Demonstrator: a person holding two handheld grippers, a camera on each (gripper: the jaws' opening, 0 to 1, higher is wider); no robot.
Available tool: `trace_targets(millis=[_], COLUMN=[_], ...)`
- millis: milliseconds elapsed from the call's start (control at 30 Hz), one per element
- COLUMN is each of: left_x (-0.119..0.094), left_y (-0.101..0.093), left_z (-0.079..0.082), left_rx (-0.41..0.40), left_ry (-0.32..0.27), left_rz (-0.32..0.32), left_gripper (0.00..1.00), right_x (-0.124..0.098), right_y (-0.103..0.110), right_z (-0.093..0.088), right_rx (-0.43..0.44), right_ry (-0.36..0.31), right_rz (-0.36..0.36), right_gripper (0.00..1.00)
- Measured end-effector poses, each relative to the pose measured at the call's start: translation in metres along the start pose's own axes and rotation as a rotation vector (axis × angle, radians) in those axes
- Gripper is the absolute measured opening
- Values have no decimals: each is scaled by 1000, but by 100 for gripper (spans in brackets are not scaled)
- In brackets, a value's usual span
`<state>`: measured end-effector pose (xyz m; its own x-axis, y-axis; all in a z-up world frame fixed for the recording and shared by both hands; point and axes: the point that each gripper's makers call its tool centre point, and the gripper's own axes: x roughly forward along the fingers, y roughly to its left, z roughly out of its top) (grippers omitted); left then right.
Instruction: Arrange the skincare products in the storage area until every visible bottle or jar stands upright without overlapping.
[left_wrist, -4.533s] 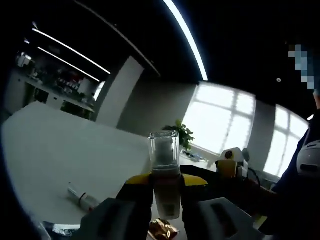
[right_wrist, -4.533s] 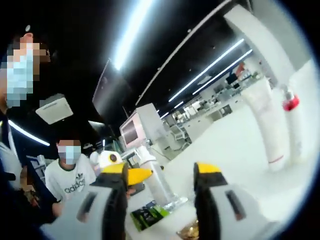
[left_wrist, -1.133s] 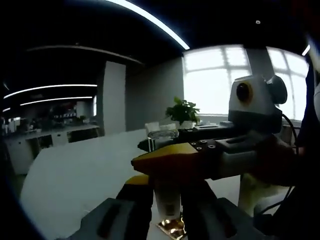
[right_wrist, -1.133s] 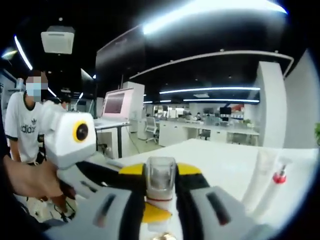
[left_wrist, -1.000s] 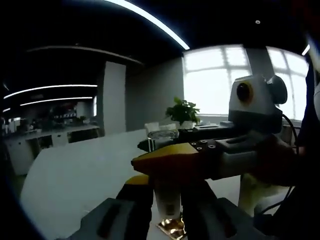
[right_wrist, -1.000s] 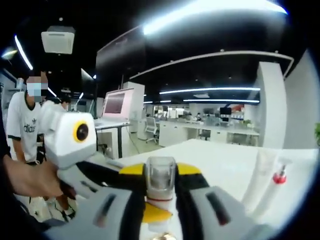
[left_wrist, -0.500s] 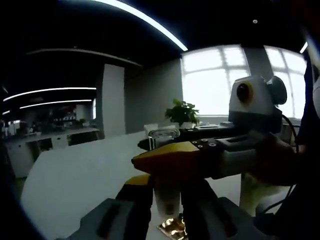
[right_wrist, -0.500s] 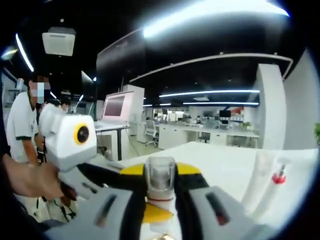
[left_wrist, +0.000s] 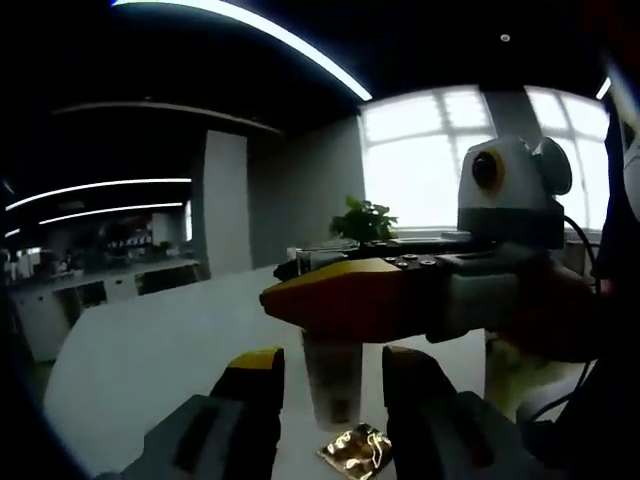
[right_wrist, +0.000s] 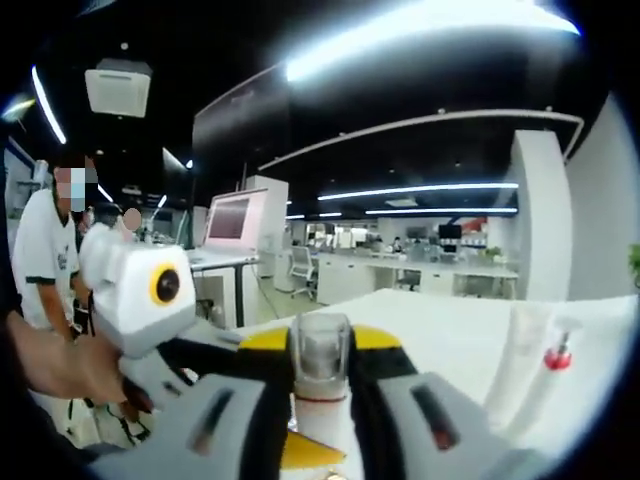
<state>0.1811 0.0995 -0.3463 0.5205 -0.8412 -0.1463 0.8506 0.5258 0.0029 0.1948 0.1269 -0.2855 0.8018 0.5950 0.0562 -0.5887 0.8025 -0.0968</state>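
Observation:
A slim pale bottle (left_wrist: 332, 385) with a clear cap (right_wrist: 320, 352) stands upright over the white table (left_wrist: 140, 365). My right gripper (right_wrist: 320, 345) is shut on its neck; in the left gripper view it reaches in from the right (left_wrist: 300, 290) across the bottle's top. My left gripper (left_wrist: 332, 362) is open, its yellow-tipped jaws standing either side of the bottle's lower body with gaps. In the right gripper view the left gripper (right_wrist: 290, 445) comes in low from the left, held by a hand (right_wrist: 55, 365).
A crumpled gold foil piece (left_wrist: 357, 448) lies on the table just below the bottle. A white tube (right_wrist: 522, 350) and a white pump bottle with a red collar (right_wrist: 556, 372) stand at the right. A person (right_wrist: 45, 250) stands behind.
My left gripper's jaws have spread apart and let go of the bottle. The right gripper stays shut on the bottle's neck, and the bottle stays upright.

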Motion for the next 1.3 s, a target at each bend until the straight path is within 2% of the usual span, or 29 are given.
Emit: trace_targets(millis=[200, 533, 600, 700, 800, 1033, 1167, 1233, 1300], left_x=[1, -4, -5, -8, -10, -15, -22, -25, -28], left_y=[-3, -1, -1, 0, 4, 6, 3, 9, 17], left_z=[-3, -6, -5, 3, 8, 7, 10, 2, -6], left_rx=[10, 1, -3, -27, -27, -46, -106, -130, -119], left_ry=[-10, -30, -40, -87, -118, -143, -202, -186, -163], left_rz=[0, 19, 18, 20, 35, 26, -12, -9, 12], left_gripper=[59, 78, 80, 85, 94, 99, 99, 100, 100], right_x=[-1, -7, -9, -12, -14, -22, -29, -32, -37], right_y=[-4, -16, -18, -22, -25, -40, -52, -58, -64], right_z=[0, -3, -2, -2, -1, 4, 4, 2, 1], right_rx=[-2, 1, 6, 15, 8, 2, -17, -24, -32], right_ry=[2, 9, 4, 1, -1, -14, -13, -6, -3], right_rz=[-15, -45, -55, -64, -78, -124, -164, -179, -202], right_gripper=[20, 20, 20, 20, 20, 20, 20, 20, 20])
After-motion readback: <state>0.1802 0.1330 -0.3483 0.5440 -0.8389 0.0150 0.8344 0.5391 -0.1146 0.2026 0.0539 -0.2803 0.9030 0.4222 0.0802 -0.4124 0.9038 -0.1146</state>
